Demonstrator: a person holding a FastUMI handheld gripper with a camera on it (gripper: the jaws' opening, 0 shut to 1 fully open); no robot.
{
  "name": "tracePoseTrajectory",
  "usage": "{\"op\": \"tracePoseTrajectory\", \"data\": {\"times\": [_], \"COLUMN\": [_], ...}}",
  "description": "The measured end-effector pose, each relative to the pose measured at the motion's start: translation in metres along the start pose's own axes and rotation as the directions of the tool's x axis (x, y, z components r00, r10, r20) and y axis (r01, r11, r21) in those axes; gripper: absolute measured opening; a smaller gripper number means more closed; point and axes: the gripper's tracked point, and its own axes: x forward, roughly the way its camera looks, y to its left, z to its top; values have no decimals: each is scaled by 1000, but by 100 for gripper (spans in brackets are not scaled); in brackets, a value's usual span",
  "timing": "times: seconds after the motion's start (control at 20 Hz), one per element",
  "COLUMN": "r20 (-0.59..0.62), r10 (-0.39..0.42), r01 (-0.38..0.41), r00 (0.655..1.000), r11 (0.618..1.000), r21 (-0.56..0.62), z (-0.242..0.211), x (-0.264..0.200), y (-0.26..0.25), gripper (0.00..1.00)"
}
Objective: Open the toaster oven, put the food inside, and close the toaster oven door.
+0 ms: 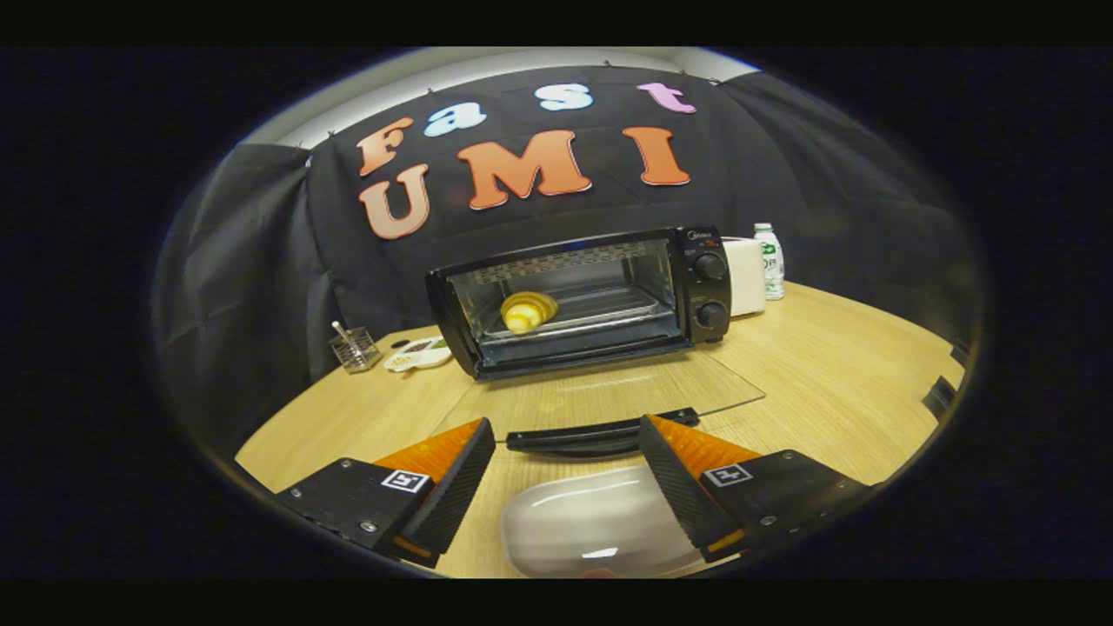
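Yellow croissant (528, 311) lies crosswise inside the toaster oven (583, 296), door (600, 402) down; gripper (567, 459) spread, empty.

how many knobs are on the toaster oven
2. Both sit on the toaster oven's right panel: the upper knob above the lower knob. Others could be hidden. The gripper is open, fingers flanking the lowered door's handle.
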Motion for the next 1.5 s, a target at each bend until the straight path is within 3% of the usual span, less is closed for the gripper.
{"op": "tracePoseTrajectory", "data": {"times": [0.25, 0.75, 1.5], "r20": [-62, -100, -50], "r10": [-54, -74, -65], "r01": [48, 58, 59], "r00": [997, 992, 997], "r11": [995, 987, 992], "r21": [-92, -153, -116], "z": [-21, -30, 0], "x": [3, 30, 25], "y": [-19, -17, -11], "gripper": [99, 99, 99]}}
